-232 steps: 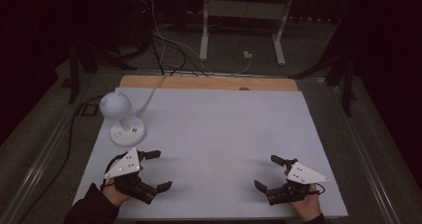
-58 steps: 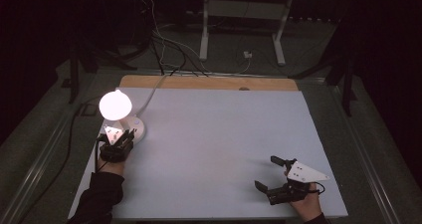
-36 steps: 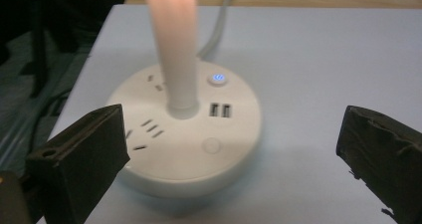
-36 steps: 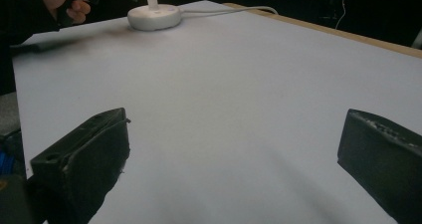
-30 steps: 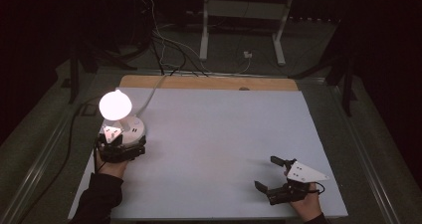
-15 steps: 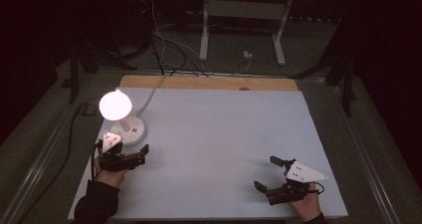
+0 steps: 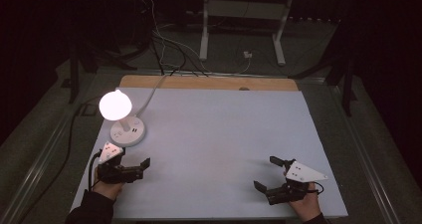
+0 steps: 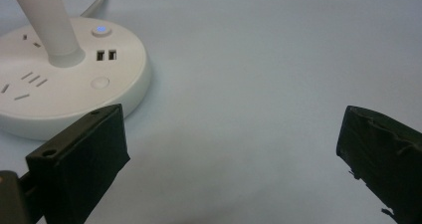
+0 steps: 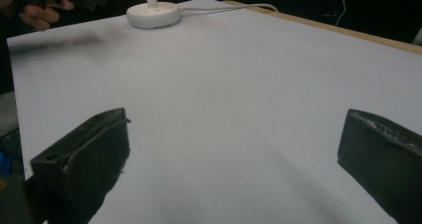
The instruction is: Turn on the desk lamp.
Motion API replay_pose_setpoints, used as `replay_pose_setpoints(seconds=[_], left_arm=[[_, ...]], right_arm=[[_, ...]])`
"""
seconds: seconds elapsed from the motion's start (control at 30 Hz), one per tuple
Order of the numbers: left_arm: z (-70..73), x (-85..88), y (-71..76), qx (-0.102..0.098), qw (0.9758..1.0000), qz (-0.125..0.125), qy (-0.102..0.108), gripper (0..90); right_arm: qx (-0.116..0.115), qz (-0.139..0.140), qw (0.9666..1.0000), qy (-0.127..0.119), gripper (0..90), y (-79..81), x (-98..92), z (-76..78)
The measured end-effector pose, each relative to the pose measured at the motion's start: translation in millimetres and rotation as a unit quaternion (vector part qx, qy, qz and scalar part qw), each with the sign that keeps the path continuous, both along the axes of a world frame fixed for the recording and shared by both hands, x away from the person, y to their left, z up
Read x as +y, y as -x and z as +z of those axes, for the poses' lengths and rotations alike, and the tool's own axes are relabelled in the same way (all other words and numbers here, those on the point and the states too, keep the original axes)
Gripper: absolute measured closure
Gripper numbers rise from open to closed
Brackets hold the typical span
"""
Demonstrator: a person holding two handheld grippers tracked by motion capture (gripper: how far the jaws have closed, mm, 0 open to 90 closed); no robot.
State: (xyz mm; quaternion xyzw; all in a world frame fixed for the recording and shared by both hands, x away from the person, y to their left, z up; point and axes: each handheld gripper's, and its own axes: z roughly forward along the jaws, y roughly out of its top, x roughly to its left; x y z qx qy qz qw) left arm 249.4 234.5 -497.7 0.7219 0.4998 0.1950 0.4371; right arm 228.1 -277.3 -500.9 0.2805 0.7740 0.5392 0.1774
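A white desk lamp (image 7: pixel 115 104) glows at the table's left, its round base (image 7: pixel 128 132) holding sockets, USB ports and a blue-lit button (image 8: pixel 101 30). My left gripper (image 7: pixel 135 165) hovers just in front of that base, open, with nothing between its fingers; the base (image 8: pixel 54 79) sits ahead and to the left of its jaws. My right gripper (image 7: pixel 266 173) rests near the front right of the table, open and holding nothing. From the right gripper view the lamp base (image 9: pixel 152 14) is far off, with the other hand (image 9: pixel 37 12) beside it.
A white sheet (image 7: pixel 224 129) covers the table, with a wooden strip (image 7: pixel 209 82) along the far edge. The lamp's cord (image 7: pixel 152 92) runs off the back left. Cables and a metal stand (image 7: pixel 239 25) lie on the dark floor beyond.
The lamp, unlit at first, is now lit. My left gripper went up to the lamp base, then drew back toward the near edge. The right gripper has stayed still.
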Motion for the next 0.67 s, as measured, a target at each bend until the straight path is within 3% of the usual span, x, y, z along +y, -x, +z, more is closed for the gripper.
replay_pose_setpoints(seconds=[0.33,0.47,0.57,0.67], left_arm=[[-9.3,-0.9,0.8,0.013,0.9994,-0.027,-0.020,0.3],[-13.7,-8.0,-1.0,0.021,0.9967,-0.060,-0.051,0.3],[-14.9,-12.7,-0.9,0.026,0.9947,-0.082,-0.057,0.3],[-14.5,-13.4,-0.9,0.023,0.9948,-0.083,-0.055,0.3]], right_arm=[[-0.001,0.002,1.0000,0.002,0.0,0.6,0.1,0.0],[0.001,0.003,1.0000,0.001,0.0,0.6,0.2,-0.2],[0.002,0.004,1.0000,0.000,0.0,0.6,0.2,0.0],[0.002,0.004,1.0000,0.000,0.0,0.6,0.5,-0.2]])
